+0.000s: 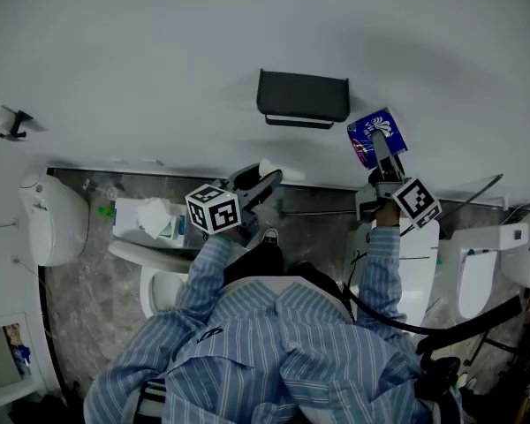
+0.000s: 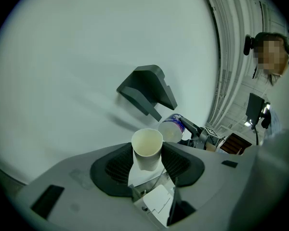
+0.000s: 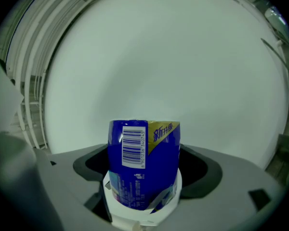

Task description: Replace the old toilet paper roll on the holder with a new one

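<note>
A dark holder (image 1: 303,97) hangs on the white wall, also seen as the holder (image 2: 147,89) from the left gripper view. My left gripper (image 1: 263,182) is shut on an empty cardboard tube (image 2: 147,148), the old roll's core, held below and left of the holder. My right gripper (image 1: 380,148) is shut on a new roll in blue wrapping (image 1: 374,134), just right of the holder's lower corner. The wrapped roll (image 3: 144,162) fills the space between the right jaws, with a barcode facing the camera. That roll (image 2: 172,127) also shows past the tube.
A toilet (image 1: 53,219) stands at the left and another white fixture (image 1: 481,272) at the right. A packet with tissue (image 1: 150,219) lies on the grey floor by the left. A person (image 2: 269,52) stands beyond, at the right of the left gripper view.
</note>
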### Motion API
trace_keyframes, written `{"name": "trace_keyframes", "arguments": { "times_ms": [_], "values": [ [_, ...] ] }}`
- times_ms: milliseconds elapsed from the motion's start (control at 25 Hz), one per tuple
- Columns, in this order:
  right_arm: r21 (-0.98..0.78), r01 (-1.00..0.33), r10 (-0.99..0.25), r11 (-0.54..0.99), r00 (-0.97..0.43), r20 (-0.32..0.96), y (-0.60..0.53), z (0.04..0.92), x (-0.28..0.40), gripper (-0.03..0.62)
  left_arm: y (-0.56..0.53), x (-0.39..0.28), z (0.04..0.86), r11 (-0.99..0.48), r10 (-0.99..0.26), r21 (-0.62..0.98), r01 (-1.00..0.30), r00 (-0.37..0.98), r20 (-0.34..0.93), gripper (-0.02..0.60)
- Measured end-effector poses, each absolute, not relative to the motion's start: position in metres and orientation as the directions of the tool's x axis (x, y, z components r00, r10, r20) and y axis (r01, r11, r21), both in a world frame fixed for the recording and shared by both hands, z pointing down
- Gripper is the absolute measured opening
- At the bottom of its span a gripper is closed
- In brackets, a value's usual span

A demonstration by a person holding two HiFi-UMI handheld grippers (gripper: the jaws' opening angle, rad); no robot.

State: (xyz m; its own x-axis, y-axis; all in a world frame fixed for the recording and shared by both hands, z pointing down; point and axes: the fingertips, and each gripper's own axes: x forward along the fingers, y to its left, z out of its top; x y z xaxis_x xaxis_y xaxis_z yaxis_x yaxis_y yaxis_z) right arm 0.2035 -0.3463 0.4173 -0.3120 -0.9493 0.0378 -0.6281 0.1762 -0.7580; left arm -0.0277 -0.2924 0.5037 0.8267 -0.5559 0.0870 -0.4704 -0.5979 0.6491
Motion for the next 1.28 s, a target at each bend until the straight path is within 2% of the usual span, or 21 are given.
{"name": "trace_keyframes", "arguments": {
  "times_ms": [640,800,1000,1280],
  "values": [
    [-0.892,-0.402,-0.919,0.204,-0.393,-0.033,-0.364,0.428,0.176,0.420,-0.285,-0.018,0.508,-0.594,-0.559,0.654,-0.468,0.825,0.083,0.183],
    [-0.929,-0.308,-0.919,0.202,-0.388,-0.071,-0.366,0.430,0.174,0.420,-0.287,-0.016,0.510,-0.589,-0.556,0.661,-0.465,0.827,0.086,0.183],
    [-0.978,-0.102,-0.907,0.183,-0.402,-0.127,-0.366,0.439,0.158,0.420,-0.291,-0.012,0.509,-0.584,-0.556,0.667,-0.462,0.827,0.086,0.183],
    [-0.985,-0.032,-0.886,0.167,-0.444,-0.136,-0.365,0.443,0.138,0.420,-0.295,-0.003,0.508,-0.577,-0.557,0.665,-0.475,0.824,0.105,0.183]
  ]
}}
